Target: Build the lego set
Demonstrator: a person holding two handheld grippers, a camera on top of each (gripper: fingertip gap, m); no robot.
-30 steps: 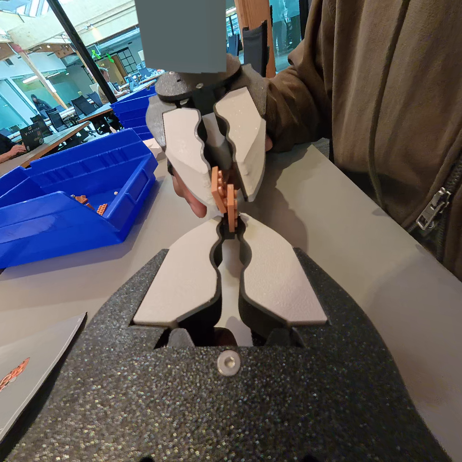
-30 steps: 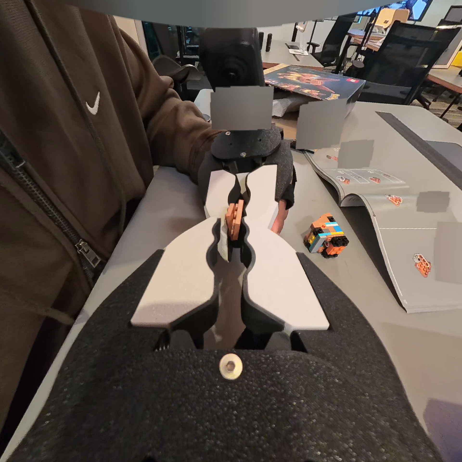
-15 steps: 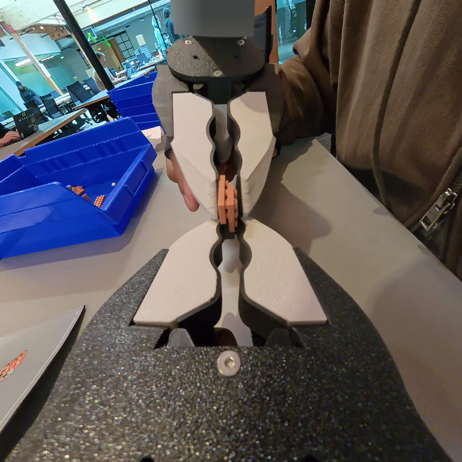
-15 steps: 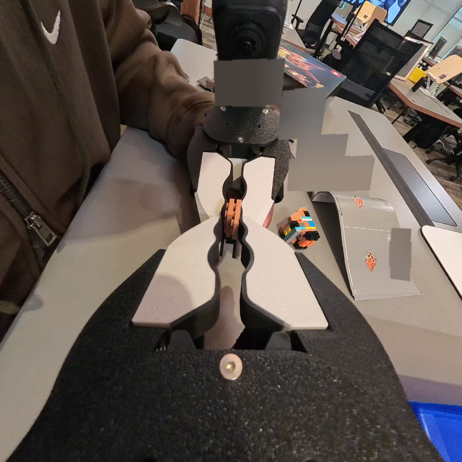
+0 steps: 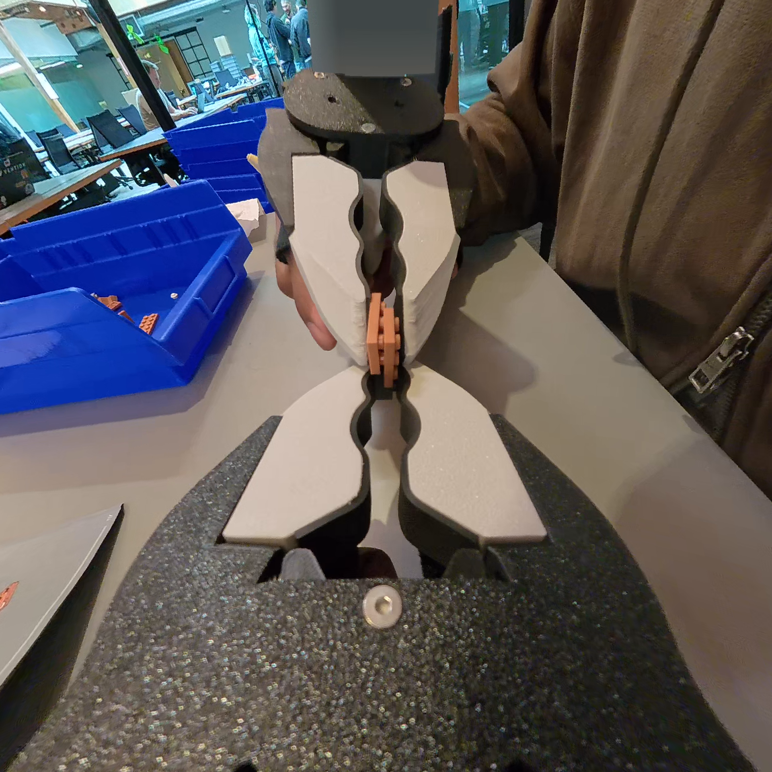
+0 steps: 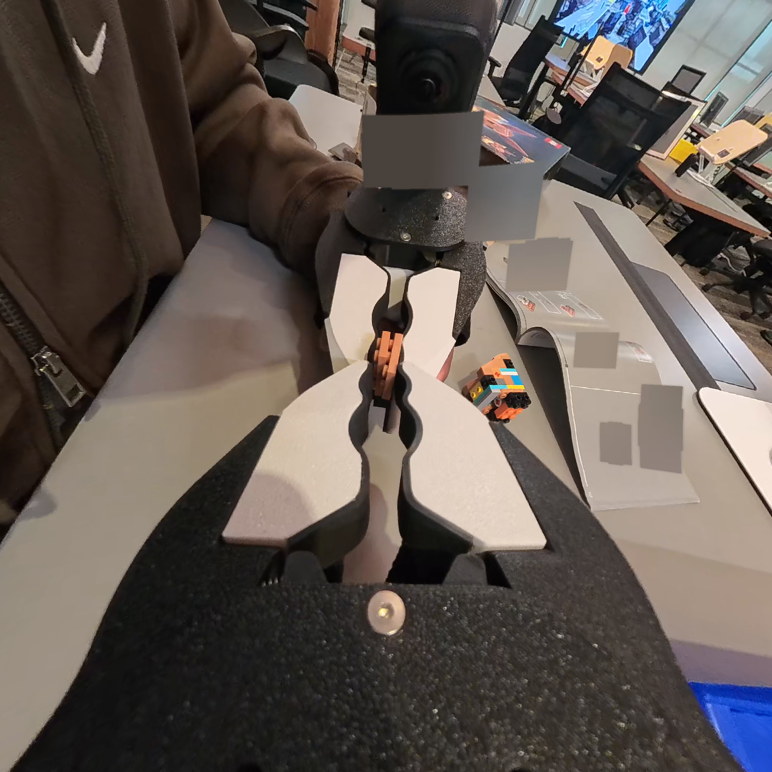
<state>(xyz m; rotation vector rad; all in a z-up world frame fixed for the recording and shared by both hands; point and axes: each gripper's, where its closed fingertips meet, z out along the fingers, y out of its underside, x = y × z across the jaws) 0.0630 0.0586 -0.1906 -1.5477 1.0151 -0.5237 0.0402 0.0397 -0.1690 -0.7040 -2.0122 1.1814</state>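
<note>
Left wrist view is showing the left claw [image 5: 386, 378], its pale grey fingers clenching the lower end of a small orange-brown stack of flat lego plates [image 5: 382, 340], held upright above the grey bench [image 5: 543, 376]. Facing it tip to tip, the right claw [image 5: 382, 334] is gripping the same stack from the far side, so both claws are pinching the plates at once. A person in a brown zip-up hoodie [image 5: 647, 188] is standing behind the bench. To the left, a blue plastic bin [image 5: 167, 334] is holding a few loose orange-brown bricks [image 5: 148, 322].

Right wrist view is showing the same meeting from the opposite side: the right claw [image 6: 386, 386] and the left claw [image 6: 386, 346] are both closing on the plates [image 6: 386, 363]. Just beside them on the bench [image 6: 188, 334], a small multicoloured lego block assembly [image 6: 499, 388] is sitting near an open grey instruction booklet [image 6: 605, 417].
</note>
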